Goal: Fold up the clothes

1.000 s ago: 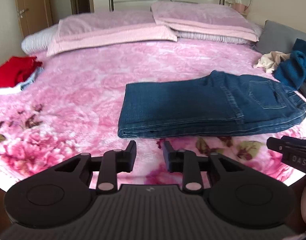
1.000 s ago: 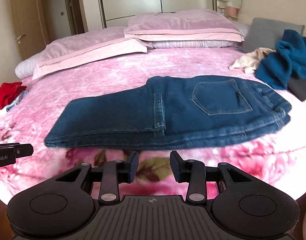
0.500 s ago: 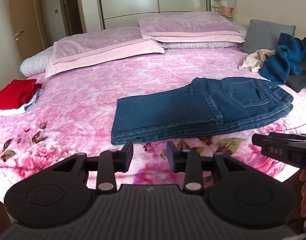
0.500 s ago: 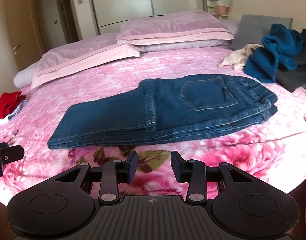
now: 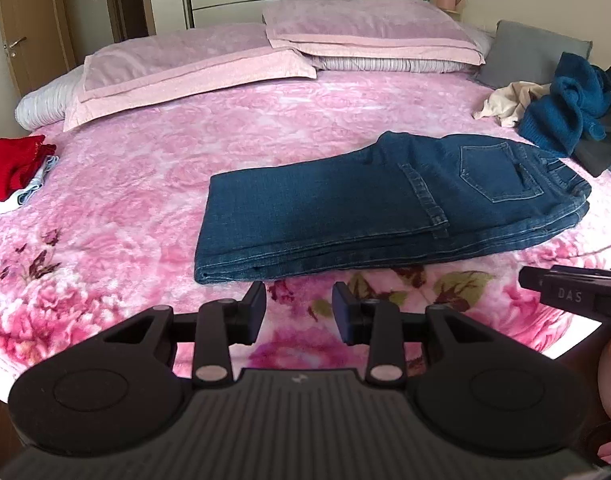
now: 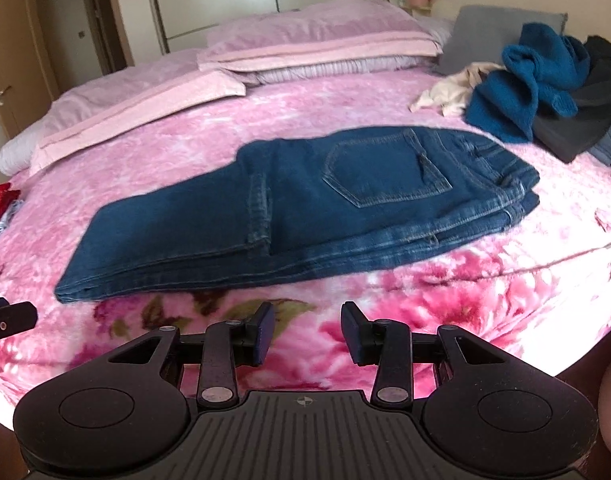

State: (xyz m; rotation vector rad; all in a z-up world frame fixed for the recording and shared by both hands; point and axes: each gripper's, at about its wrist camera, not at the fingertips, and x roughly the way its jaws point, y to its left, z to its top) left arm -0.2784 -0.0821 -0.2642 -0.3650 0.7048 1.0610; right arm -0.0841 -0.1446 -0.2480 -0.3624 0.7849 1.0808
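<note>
A pink floral blanket (image 5: pixel 145 184) covers the bed ahead of me. The jeans (image 5: pixel 369 208) lie near its front edge, doubled leg over leg and folded across once, back pocket up. My left gripper (image 5: pixel 299 307) and right gripper (image 6: pixel 307 330) both hover short of them, fingers spread and holding nothing. A folded red-and-white stack (image 5: pixel 13 172) sits far left; a rumpled heap (image 6: pixel 545 84) of blue knit and dark cloth waits far right. I judge the jeans folded, maybe one fold short, and the heap left to do.
</note>
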